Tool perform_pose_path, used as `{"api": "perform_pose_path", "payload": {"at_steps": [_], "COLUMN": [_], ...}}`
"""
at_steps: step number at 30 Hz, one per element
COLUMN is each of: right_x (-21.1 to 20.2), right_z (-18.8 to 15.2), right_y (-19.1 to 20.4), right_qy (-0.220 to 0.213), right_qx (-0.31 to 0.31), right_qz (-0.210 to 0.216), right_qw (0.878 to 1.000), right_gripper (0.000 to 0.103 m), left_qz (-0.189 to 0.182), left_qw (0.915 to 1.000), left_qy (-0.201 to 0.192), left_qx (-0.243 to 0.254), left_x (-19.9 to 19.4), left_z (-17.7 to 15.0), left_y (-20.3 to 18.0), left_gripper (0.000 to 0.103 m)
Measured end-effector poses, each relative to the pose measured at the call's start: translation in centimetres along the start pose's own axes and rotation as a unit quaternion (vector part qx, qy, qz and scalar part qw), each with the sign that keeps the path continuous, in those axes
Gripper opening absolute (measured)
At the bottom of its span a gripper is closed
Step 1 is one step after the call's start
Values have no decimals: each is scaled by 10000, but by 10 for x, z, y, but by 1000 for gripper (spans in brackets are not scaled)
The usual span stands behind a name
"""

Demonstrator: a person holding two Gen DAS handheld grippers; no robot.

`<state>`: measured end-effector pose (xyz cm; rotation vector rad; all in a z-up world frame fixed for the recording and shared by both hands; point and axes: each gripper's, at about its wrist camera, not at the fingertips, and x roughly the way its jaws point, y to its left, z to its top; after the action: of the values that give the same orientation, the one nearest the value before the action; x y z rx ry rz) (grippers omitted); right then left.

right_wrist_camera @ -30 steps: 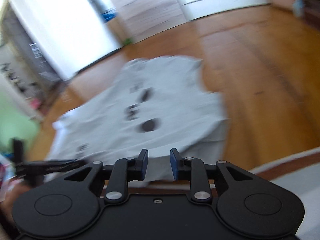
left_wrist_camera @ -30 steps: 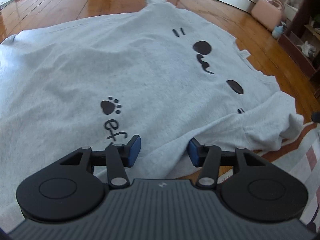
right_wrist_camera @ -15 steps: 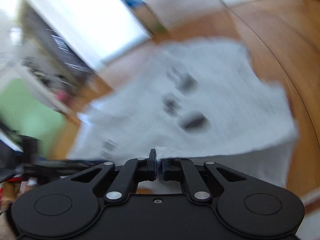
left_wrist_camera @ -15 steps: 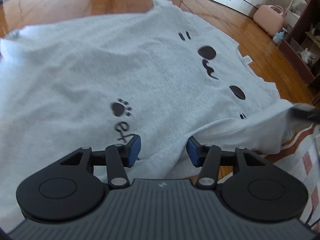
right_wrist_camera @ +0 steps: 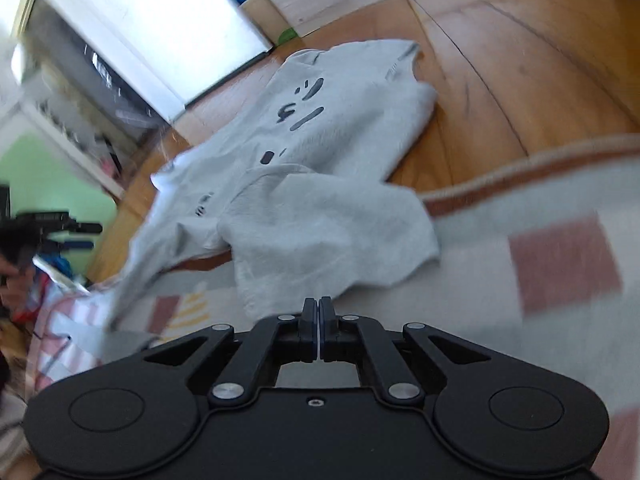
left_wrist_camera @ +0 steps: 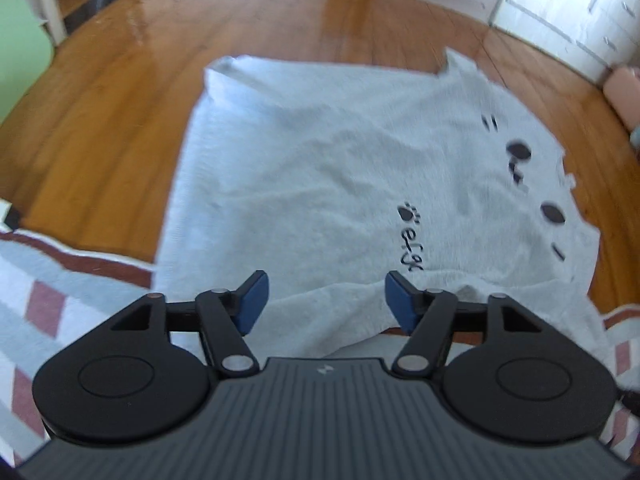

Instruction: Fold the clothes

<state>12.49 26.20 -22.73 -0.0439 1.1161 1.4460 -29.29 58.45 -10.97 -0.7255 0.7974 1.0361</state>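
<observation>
Pulled back from the floor (right_wrist_camera: 520, 60), the right gripper (right_wrist_camera: 319, 312), fingers clamped on the grey T-shirt's (left_wrist_camera: 340, 180) sleeve (right_wrist_camera: 320, 232), should keep it taut while the left gripper (left_wrist_camera: 326, 300) hovers wide open, empty.

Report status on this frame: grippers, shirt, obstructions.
Left gripper open above grey shirt hem. Right gripper shut on sleeve. Shirt on wood floor, partly over rug. No obstructions seen.
</observation>
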Motion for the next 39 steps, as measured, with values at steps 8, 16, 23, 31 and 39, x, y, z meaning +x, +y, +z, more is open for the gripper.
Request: {"api": "perform_pose_path", "payload": {"at_steps": [8,16,23,31,39], "right_x": [12,54,74,76,28], "right_z": [-5,14,14,14,40], "right_y": [1,27,46,61,84], "right_qy": [17,231,151,-307,-840], "right_qx": [749,516,226,-642,-1541], "right_qz": [571,572,440,-224,-922], "right_qw": [9956,9968,9987,9972,9802], "right_gripper": [42,47,47,2,2], "left_qz": [519,-339,-762,-598,-817], "left_qw": [9983,9902,9891,9964,9740], "left_qy": [253,-21,374,107,-1696], "left_qx": [-86,-1352,-1200,-594,-1258], "left_x": [14,30,52,58,-4], "left_z": [-26,-84,-91,-88,-46], "left_y": [51,136,126,98,134], "left_gripper": [80,48,53,0,0]}}
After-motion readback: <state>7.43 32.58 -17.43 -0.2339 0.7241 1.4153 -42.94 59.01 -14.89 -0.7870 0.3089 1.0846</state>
